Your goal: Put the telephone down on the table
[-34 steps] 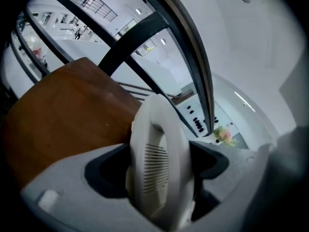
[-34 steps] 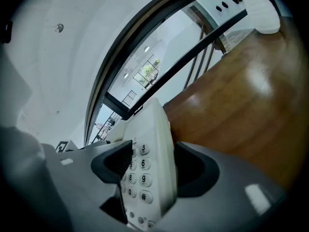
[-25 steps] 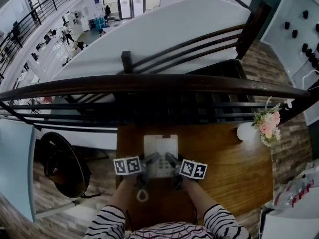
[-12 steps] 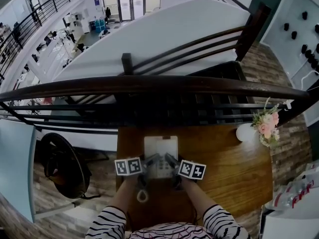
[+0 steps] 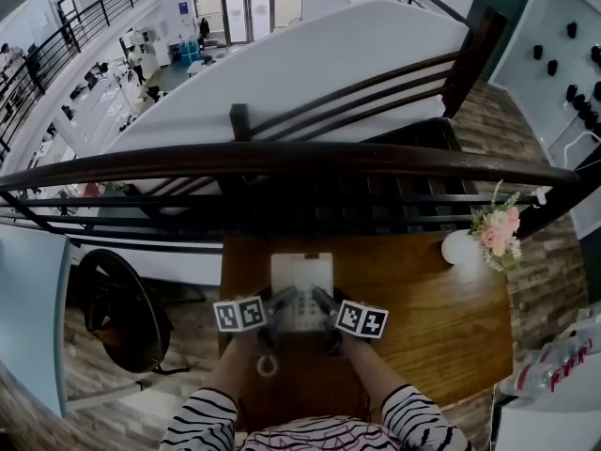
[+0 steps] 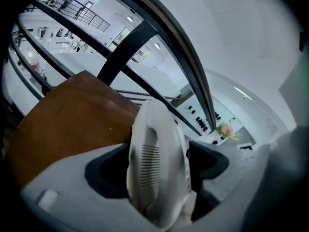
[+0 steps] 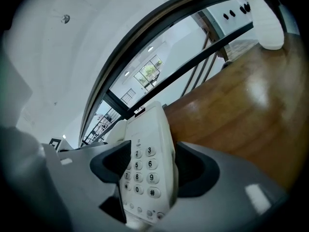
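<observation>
A white push-button telephone (image 5: 302, 285) is held between both grippers over the near left part of the wooden table (image 5: 423, 318). My left gripper (image 5: 280, 306) is shut on its handset side (image 6: 157, 163), where the earpiece grille shows between the dark pads. My right gripper (image 5: 325, 306) is shut on the keypad side (image 7: 145, 163), with the number keys facing the camera. The phone stands tilted in both gripper views. A coiled cord loop (image 5: 268, 365) hangs near the person's left arm. Whether the base touches the table is hidden.
A white vase with pink flowers (image 5: 467, 247) stands at the table's far right corner and shows again in the right gripper view (image 7: 265, 23). A dark railing (image 5: 282, 158) runs along the table's far edge. A black round chair (image 5: 117, 313) sits left of the table.
</observation>
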{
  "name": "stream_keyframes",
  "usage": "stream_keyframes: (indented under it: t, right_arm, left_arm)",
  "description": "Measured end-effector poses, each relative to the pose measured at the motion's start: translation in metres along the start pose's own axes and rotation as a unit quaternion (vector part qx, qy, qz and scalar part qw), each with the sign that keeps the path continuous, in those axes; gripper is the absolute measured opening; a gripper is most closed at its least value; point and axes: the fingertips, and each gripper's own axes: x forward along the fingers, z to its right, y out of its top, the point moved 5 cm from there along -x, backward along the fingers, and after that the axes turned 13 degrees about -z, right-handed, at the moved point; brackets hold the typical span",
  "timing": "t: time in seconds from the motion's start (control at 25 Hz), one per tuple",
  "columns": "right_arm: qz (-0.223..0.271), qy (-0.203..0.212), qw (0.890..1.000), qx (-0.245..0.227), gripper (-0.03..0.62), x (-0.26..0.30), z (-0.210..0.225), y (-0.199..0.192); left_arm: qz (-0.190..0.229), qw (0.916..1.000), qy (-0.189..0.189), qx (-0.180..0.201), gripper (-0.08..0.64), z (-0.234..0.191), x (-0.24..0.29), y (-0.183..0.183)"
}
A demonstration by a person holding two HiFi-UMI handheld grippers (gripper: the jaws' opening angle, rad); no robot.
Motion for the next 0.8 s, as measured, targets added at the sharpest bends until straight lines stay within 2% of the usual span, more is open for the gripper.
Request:
stream_keyframes:
  t: [0.28, 0.52, 0.72, 0.8]
  right_arm:
    - [0.022, -0.001, 1.0, -0.022, 0.241, -0.026, -0.013, -0.014]
    - [0.044, -0.009, 0.998, -0.054, 0.185, -0.063, -0.027, -0.032]
    - [0.053, 0.005, 0.997, -0.061, 0.092, -0.097, -0.039, -0.055]
    - [0.054, 0.012, 0.997, -0.06, 0.064, -0.109, -0.042, -0.067]
  left_arm:
    - [0.026, 0.9992, 0.023, 0.021, 0.363, 0.017, -0.027, -0.016]
    - [0.058, 0.9949, 0.056, 0.061, 0.254, 0.044, -0.06, -0.039]
    - [0.092, 0.9882, 0.09, 0.084, 0.121, 0.074, -0.087, -0.066]
    - [0.096, 0.9876, 0.09, 0.086, 0.103, 0.084, -0.094, -0.082]
